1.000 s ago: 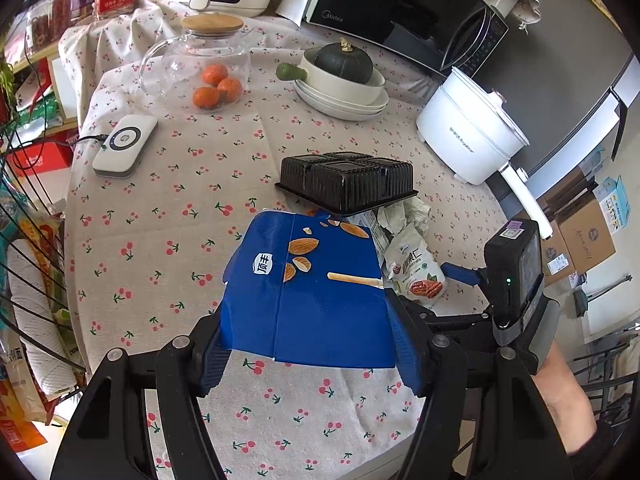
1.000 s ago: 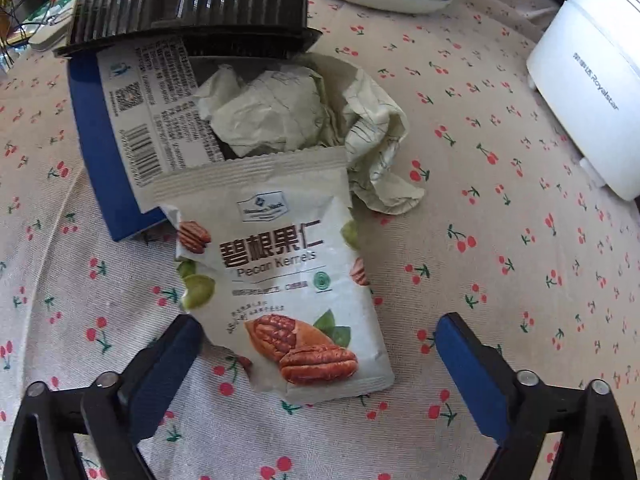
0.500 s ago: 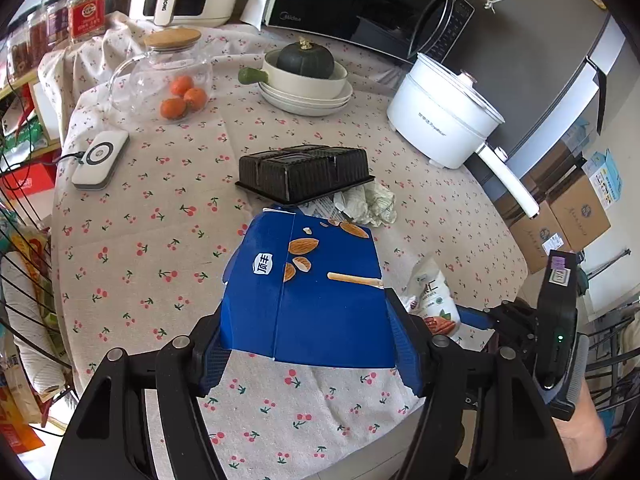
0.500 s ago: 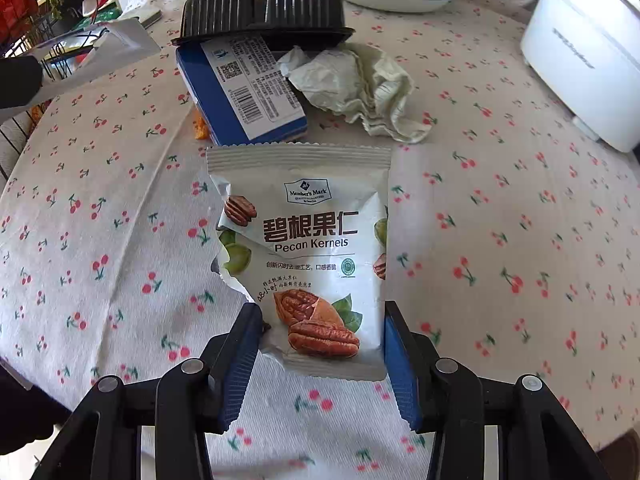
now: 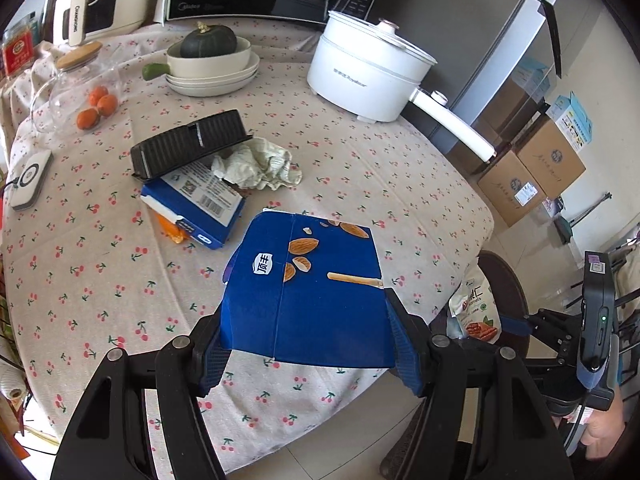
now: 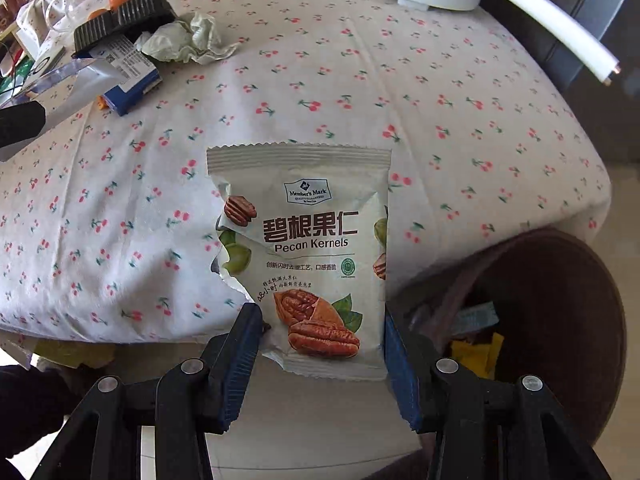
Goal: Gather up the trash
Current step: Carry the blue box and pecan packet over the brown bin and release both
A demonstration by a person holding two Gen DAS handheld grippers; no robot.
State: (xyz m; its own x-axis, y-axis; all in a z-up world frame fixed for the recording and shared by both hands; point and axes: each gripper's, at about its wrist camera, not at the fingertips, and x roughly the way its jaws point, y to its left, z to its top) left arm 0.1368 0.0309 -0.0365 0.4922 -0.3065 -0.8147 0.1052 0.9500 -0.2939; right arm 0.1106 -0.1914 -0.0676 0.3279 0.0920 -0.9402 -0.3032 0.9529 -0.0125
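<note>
1. both grippers have drawn back from the middle of the table since the earlier frames; the right one's jaws closed on the pecan packet, which lay flat on the cloth before, and it now hangs past the table's near edge.
2. right gripper (image 6: 322, 344) pinches the pecan packet (image 6: 308, 256) by its lower end, blue pads pressed against both side edges; the packet stands upright between them, torn along its left side.
3. just beyond the packet's right side, below the table's rounded near edge, stands a brown bin (image 6: 560, 292) with yellow and pale scraps inside.
4. left gripper (image 5: 308, 336) clamps a blue carton (image 5: 304, 292) printed with almonds, pads on its two sides, held above the table's near edge.
5. in the left wrist view the right gripper and its packet show at the lower right, off the table's edge, over the bin.
6. further in, toward the table's left middle, a second blue box (image 5: 192, 204) lies label up on something orange, its far end under a black ribbed tray (image 5: 188, 144).
7. crumpled pale paper (image 5: 256, 164) lies touching the tray's right end.
8. at the far edge stand a white electric pot (image 5: 368, 76), stacked bowls with a dark squash (image 5: 208, 42), and a glass jar of oranges (image 5: 98, 106).
9. the tablecloth (image 6: 360, 80) is pale with a cherry print.
</note>
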